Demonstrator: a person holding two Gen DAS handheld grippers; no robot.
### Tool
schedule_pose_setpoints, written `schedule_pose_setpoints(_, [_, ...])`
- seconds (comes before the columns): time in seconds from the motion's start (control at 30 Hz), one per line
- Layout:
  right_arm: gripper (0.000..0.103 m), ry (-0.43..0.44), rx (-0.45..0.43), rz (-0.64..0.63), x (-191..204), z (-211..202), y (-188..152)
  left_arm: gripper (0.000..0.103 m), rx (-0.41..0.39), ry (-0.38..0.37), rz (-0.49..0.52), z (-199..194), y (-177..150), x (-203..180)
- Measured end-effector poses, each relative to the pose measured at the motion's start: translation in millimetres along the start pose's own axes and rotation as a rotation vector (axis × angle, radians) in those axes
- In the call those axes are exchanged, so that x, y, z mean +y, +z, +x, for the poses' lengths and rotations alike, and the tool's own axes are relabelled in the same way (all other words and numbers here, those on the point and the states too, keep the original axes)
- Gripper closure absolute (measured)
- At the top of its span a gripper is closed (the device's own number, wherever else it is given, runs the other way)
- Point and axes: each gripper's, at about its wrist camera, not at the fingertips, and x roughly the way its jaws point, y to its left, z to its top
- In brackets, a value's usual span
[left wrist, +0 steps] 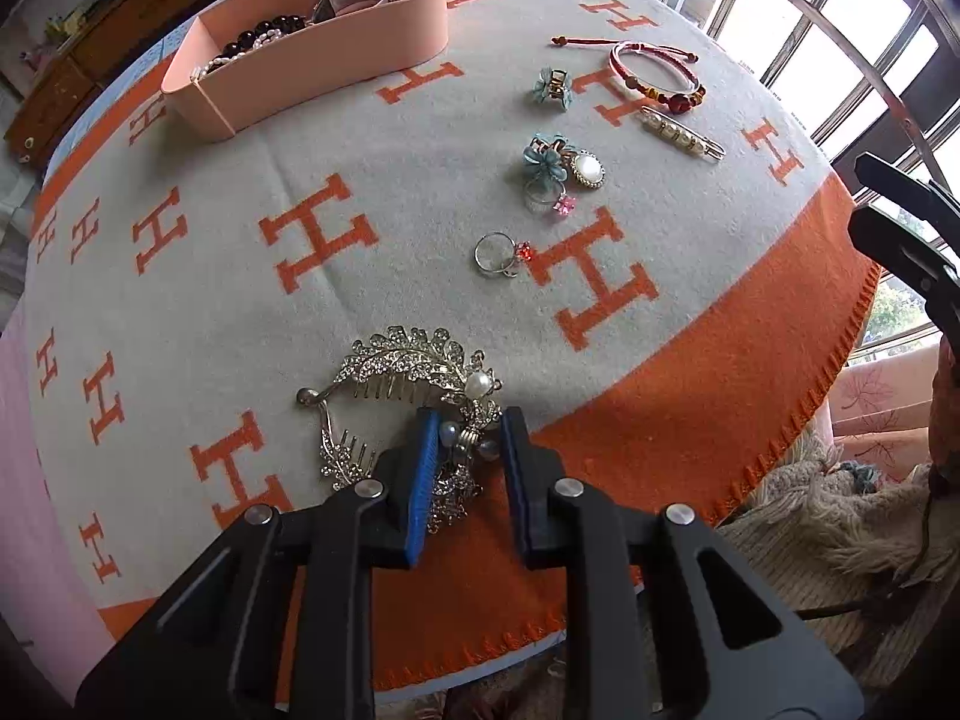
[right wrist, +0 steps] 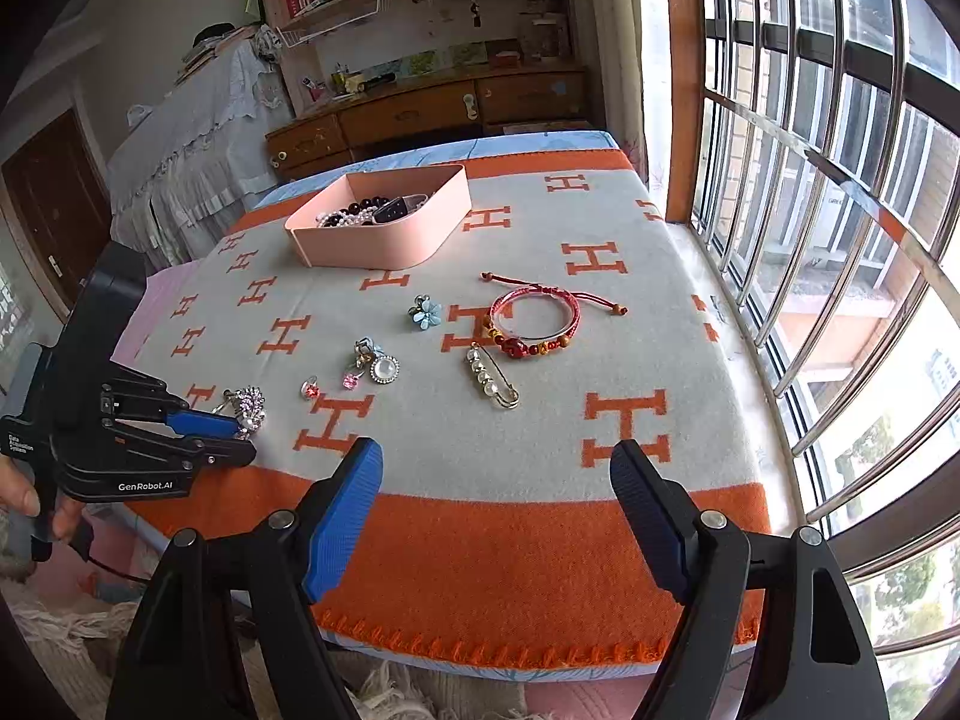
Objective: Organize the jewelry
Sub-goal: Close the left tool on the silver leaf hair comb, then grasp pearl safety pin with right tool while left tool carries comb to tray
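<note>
Rhinestone leaf hair comb [left wrist: 396,384] on blanket; pink box [left wrist: 336,54] holding beads.

Left gripper [right wrist: 240,429] body: white lettering "GenRobot.AI"; a small side label reads "Data Acquisition System". Blanket [right wrist: 690,360]: repeated orange letter "H" across the grey field.

Left gripper [left wrist: 462,438]: pointed steeply down, blue pads narrowed close together around a rhinestone hair comb [left wrist: 414,372]; whether the pads press on it cannot be told. In the right wrist view it sits at the left [right wrist: 231,438], jaws nearly together, body angled right. A hand [right wrist: 27,498] holds its grip from behind, fingers curled round the handle. Right gripper [right wrist: 495,516]: tilted down and forward, jaws standing wide apart, nothing between the pads.
</note>
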Motion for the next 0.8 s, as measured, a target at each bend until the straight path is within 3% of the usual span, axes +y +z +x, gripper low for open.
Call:
schedule_pose_setpoints(0.3, [0.026, 0.007, 0.029, 0.014, -7.8, 13.6, 7.1, 0.085, -0.081, -0.095, -0.128, -9.2, -0.5, 18.3])
schedule_pose_setpoints(0.33, [0.029, 0.017, 0.032, 0.01, -7.5, 15.8, 9.3, 0.085, -0.095, -0.104, -0.14, -14.2, 1.0, 19.7])
schedule_pose_setpoints(0.4, [0.046, 0.044, 0.055, -0.012, -4.4, 24.8, 14.9, 0.085, -0.123, -0.123, -0.164, -22.0, 5.6, 20.1])
schedule_pose_setpoints(0.5, [0.057, 0.055, 0.088, -0.057, 2.3, 42.4, 22.9, 0.085, -0.17, -0.147, -0.199, -29.7, 8.3, 21.6])
schedule_pose_setpoints(0.8, [0.072, 0.023, 0.156, -0.195, 14.6, 98.5, 45.5, 0.085, -0.222, -0.193, -0.254, -36.2, 6.7, 27.5])
